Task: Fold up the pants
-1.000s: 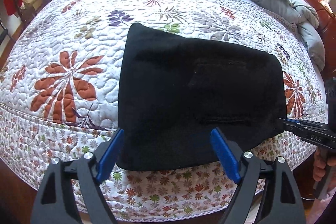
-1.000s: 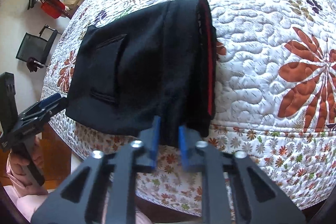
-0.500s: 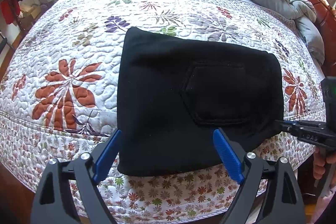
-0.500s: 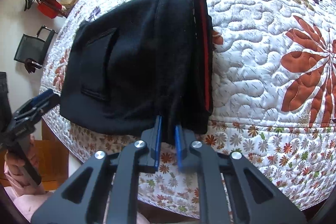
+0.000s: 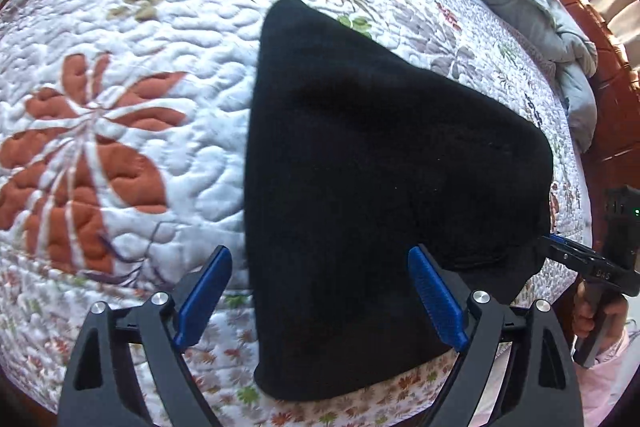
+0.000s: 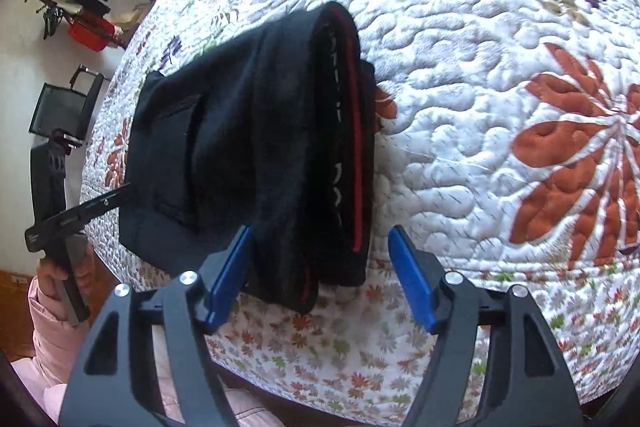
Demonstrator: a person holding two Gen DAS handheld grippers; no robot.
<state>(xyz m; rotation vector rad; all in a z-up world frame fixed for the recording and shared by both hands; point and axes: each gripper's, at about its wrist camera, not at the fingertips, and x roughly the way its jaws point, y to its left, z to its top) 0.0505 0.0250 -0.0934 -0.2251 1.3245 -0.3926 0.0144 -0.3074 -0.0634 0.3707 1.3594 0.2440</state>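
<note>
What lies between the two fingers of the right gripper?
In the right wrist view, the folded edge of the black pants lies between the right gripper's open fingers, which have just been opening.

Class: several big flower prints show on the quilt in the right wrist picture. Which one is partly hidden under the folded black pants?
The small orange flower print peeking out at the right edge of the folded black pants; the large orange flower print farther right lies fully uncovered.

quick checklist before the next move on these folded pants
1. Right gripper let go: ok, jaws have just been opening and stand clear of the cloth.
2. Left gripper free: ok, jaws wide, nothing pinched.
3. Folded black fabric pants lying compact: ok.
4. Pants fully on the floral quilted bedspread: not ok, near edge overhangs the side.
5. Red-striped waistband layers aligned: cannot tell.
</note>
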